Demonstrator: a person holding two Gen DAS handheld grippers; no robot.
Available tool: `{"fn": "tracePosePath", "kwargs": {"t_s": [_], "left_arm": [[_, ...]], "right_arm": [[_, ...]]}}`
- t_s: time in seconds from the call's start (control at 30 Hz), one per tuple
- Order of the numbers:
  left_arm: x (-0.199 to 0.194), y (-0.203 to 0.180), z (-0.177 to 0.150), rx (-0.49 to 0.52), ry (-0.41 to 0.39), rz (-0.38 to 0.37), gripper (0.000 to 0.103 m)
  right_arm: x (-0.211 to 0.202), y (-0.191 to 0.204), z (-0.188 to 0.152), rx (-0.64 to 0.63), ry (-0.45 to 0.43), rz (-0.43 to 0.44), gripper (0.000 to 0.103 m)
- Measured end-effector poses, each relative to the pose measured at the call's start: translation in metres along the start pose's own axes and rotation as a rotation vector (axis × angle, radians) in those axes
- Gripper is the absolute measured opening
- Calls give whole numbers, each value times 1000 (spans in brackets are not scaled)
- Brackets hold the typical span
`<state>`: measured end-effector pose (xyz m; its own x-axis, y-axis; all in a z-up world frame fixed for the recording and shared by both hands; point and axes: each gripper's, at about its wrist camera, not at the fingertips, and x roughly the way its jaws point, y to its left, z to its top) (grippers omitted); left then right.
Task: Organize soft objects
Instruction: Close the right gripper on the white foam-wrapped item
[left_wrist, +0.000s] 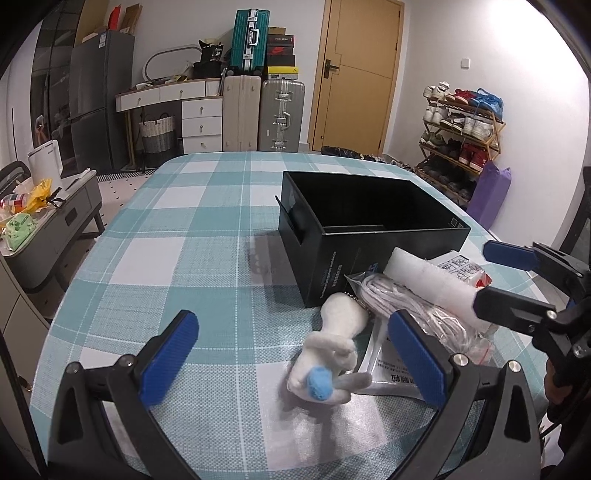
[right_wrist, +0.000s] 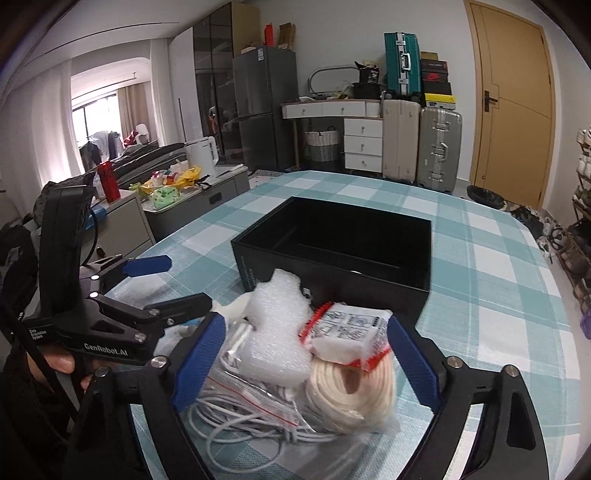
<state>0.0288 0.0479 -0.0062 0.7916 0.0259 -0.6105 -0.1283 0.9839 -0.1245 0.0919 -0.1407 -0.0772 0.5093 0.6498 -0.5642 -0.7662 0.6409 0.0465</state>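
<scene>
**Both grippers over the soft pile, nothing gripped**

Your left gripper stands wide open over the white plush toy, pads not touching it. Your right gripper is also open, w/ its blue pads either side of the foam piece, the sealed packet and the bagged cables. All the pile lies on the checked tablecloth, just in front of the black box.

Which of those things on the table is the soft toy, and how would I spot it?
Find the open black box on the checked tablecloth. Just in front of it lies the white plush toy, beside bagged cables. It alone is fuzzy, with a blue pom-pom.
</scene>
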Motion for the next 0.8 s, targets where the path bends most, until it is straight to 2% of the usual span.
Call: {"fn": "tracePosePath", "kwargs": {"t_s": [0.2,0.6,0.67,0.8], "left_arm": [[0,-1,0,2,1,-5,103],[0,-4,0,-1,9,-21,103],[0,-5,0,-1,10,-20,103],[0,-4,0,0,10,-20,103]], "right_arm": [[12,5,2,-19,18,14,82],[28,7,1,-10,60,100,55],[27,6,1,2,62,121,47],[26,5,-3,25,64,139,44]]}}
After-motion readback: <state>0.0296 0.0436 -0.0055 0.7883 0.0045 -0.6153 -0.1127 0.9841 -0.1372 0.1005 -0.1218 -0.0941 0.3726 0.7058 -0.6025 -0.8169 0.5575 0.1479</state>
